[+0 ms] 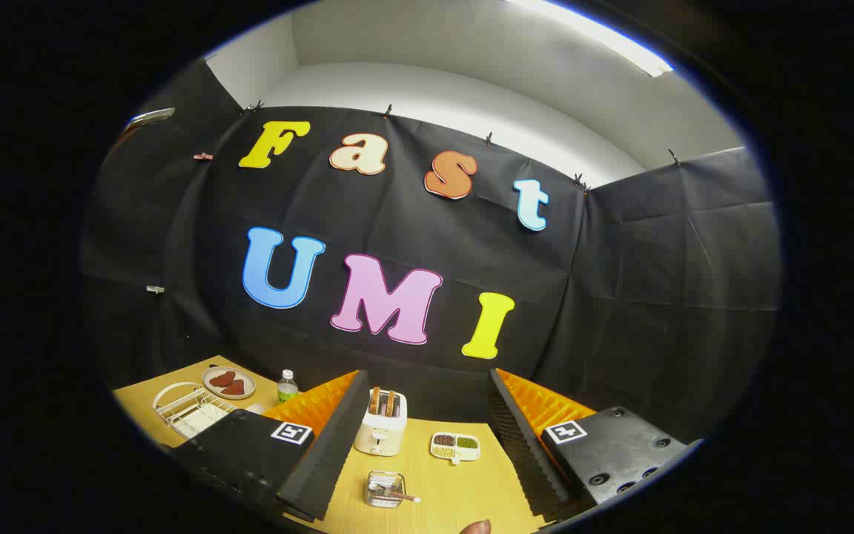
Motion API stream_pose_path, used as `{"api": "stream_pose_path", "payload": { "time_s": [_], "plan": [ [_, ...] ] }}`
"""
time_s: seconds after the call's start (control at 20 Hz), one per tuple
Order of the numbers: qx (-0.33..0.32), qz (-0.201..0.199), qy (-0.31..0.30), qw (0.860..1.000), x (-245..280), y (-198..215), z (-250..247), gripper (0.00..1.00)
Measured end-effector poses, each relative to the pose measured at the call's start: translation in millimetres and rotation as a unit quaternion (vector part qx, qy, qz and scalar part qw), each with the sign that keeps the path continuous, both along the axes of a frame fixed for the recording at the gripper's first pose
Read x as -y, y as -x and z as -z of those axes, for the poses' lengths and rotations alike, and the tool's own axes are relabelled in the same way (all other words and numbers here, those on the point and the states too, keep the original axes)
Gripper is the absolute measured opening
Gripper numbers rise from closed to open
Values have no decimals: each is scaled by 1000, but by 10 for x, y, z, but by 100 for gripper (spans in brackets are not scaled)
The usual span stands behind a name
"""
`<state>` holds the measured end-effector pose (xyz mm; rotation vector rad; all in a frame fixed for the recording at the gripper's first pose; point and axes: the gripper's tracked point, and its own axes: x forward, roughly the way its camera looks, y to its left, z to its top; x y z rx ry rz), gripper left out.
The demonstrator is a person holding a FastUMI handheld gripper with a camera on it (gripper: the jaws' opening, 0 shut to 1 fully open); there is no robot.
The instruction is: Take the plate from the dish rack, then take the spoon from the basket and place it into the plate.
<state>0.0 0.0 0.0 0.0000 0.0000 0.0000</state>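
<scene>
- While the tongs (419, 460) stand wide open and hold nothing, the first step, taking the plate, is not yet done, so I judge that the work is at its very beginning.
- Between the two fingers I see the toaster (380, 430), a small divided dish (456, 447) beside it, and nearer to the tongs a clear basket (385, 489) with the spoon (399, 495) lying across it.
- Far off to the left, beyond the left finger, the rack (186, 410) of white wire stands on the counter (464, 493), close to its left edge.
- Just behind the rack lies a plate (229, 383) with something brown on it; whether a second plate sits inside the rack I cannot tell, it is too small.
- A bottle (288, 386) stands to the right of that plate.
- To do the step well, the tongs should turn left and go low toward the rack, then close on the rim of the plate and lift it straight up out of the wires.
- Risk: the rack is near the counter edge and the bottle is near; a wide swing could knock it.
- Free room for setting the plate seems to be the bare counter in front of the toaster, near the basket.
- Something small and rounded (477, 526), perhaps a fingertip, shows at the near edge of the counter.
</scene>
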Motion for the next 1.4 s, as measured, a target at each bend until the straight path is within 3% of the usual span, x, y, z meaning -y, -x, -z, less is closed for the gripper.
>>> {"api": "stream_pose_path", "payload": {
  "time_s": [1.05, 1.4],
  "plan": [
    [-15, 0, 2, 1000, -46, 44, 82, 98],
    [-24, -22, -3, 999, -215, -8, 102, 98]
  ]
}}
